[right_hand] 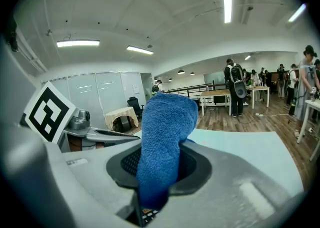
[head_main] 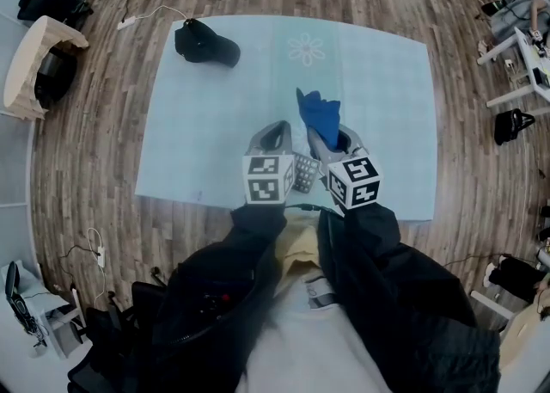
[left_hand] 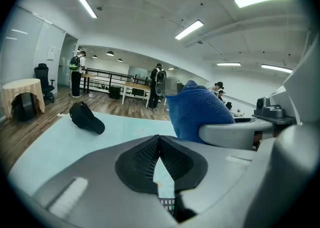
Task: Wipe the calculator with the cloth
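Observation:
My right gripper (head_main: 341, 140) is shut on a blue cloth (head_main: 320, 116), which stands up out of its jaws (right_hand: 162, 137). My left gripper (head_main: 275, 135) hangs close beside it on the left, pads together with nothing between them (left_hand: 160, 144). The grey calculator (head_main: 303, 173) shows low between the two grippers, over the pale blue mat (head_main: 215, 125). Only a strip of its keys (left_hand: 167, 203) appears through the gap under the left jaws. A few keys (right_hand: 147, 215) show below the cloth in the right gripper view. Both grippers point level across the mat.
A black cap (head_main: 204, 42) lies on the mat's far left corner (left_hand: 86, 117). Wooden floor (head_main: 94, 150) surrounds the mat, with cables, bags and office chairs at the edges. People (left_hand: 159, 87) and desks stand far off in the room.

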`<state>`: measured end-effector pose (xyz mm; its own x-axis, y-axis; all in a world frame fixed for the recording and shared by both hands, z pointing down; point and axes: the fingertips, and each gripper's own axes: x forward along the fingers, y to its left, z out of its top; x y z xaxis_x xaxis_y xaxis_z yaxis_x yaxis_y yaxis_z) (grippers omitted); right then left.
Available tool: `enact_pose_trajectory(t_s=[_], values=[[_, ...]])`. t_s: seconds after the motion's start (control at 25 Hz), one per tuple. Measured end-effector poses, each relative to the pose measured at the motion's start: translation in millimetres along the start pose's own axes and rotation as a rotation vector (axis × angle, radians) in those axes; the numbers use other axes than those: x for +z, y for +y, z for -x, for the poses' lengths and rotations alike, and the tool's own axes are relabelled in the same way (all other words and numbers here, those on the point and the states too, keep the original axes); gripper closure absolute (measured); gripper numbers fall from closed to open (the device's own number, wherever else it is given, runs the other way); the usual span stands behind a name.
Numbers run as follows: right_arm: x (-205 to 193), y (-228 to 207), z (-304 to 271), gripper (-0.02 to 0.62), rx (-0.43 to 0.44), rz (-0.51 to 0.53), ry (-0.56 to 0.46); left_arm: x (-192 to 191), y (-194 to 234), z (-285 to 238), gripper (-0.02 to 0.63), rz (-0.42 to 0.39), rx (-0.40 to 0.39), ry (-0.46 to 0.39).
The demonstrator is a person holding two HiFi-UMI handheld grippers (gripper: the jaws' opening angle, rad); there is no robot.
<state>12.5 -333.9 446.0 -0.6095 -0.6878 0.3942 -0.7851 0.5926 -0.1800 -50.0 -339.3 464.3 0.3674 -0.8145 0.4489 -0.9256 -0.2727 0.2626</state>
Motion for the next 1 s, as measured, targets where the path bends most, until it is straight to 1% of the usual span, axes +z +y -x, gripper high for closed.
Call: enact_pose_trajectory(t_s=[0.16,0.32,0.76,1.0], values=[[16,-4,5,0.503,-0.013,0.012,-0.037,13,-4,-1,0.609,-0.017,-0.002,-0.027],[25,-3,6,0.503,-0.021,0.027,-0.057,17,-3,0,0.609,-0.024,-0.001,-0.032],[27,-5,12,0.505,-0.044,0.035,-0.068,12,-4,1,0.609,-0.028,0.004,-0.014],[23,-4,14,0.505,-0.04,0.038,-0.073,5,-7,0,0.609,-0.028,0.002,-0.009]])
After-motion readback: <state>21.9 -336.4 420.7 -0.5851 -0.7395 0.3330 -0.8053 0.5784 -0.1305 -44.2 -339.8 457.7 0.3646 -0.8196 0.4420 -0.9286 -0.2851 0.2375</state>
